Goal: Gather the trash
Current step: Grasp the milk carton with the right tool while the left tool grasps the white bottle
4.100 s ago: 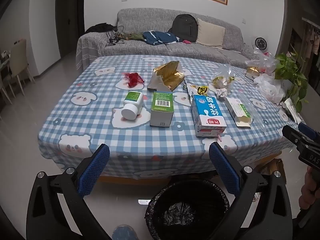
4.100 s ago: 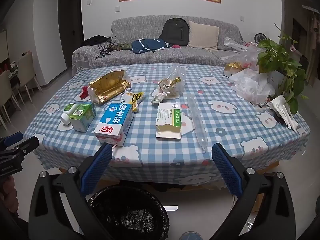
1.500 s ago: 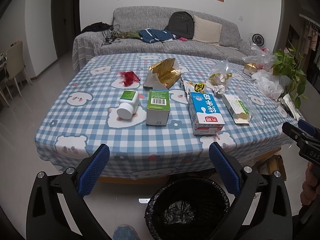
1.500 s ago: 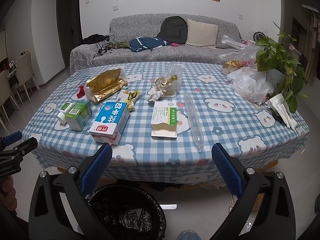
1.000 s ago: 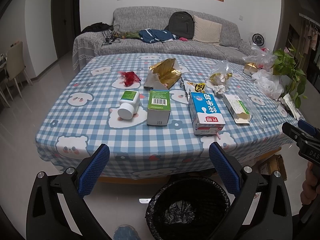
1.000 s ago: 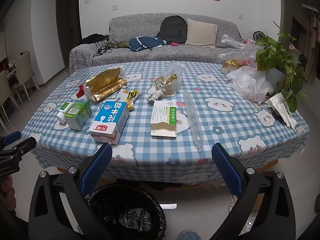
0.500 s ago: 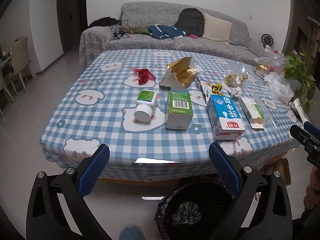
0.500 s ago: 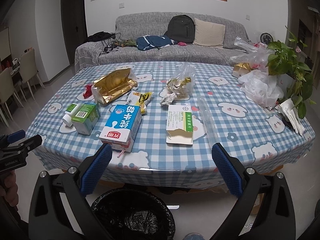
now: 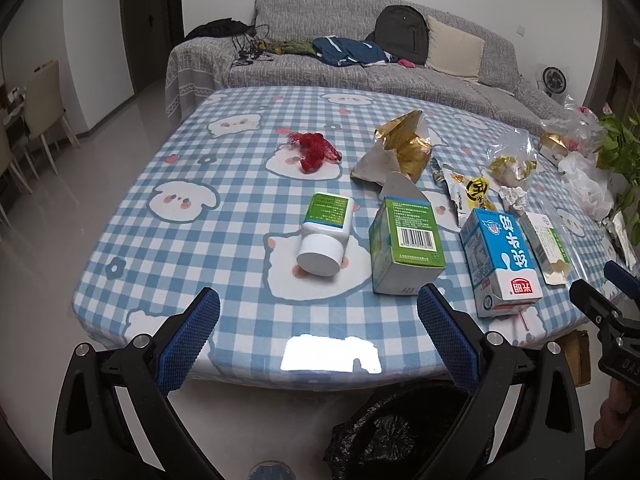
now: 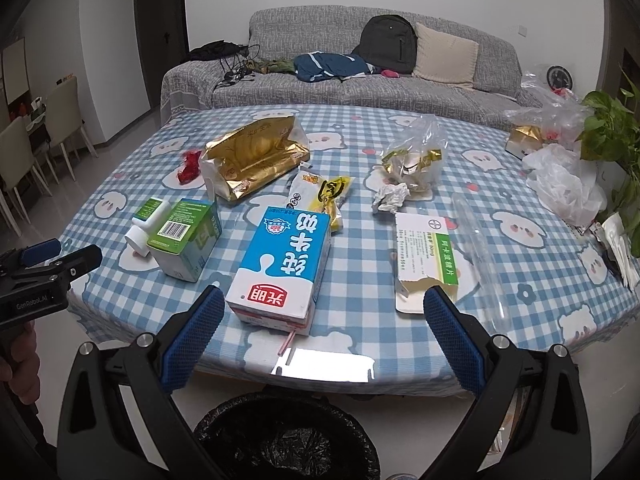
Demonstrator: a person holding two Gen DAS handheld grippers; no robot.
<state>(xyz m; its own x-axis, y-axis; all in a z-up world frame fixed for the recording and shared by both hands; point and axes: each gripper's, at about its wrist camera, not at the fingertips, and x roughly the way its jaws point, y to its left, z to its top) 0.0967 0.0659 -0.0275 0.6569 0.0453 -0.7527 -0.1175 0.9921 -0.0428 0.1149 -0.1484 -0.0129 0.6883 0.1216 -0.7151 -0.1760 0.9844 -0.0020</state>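
Even indoor light, sharp centre, heavy fisheye warp w/ dark corners.
Overhead lamp glares white off the tabletop near edge in both views; shadows soft & short under the boxes. Bin liner below is very dark, little detail. Edges bend, vignette black; floor shows dull sheen at left.

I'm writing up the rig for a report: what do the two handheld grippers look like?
Both match: the left gripper and right gripper have black frames with silver bolts and textured blue pads. The right-wrist view shows white "GenRobot.AI" lettering on the left's body.
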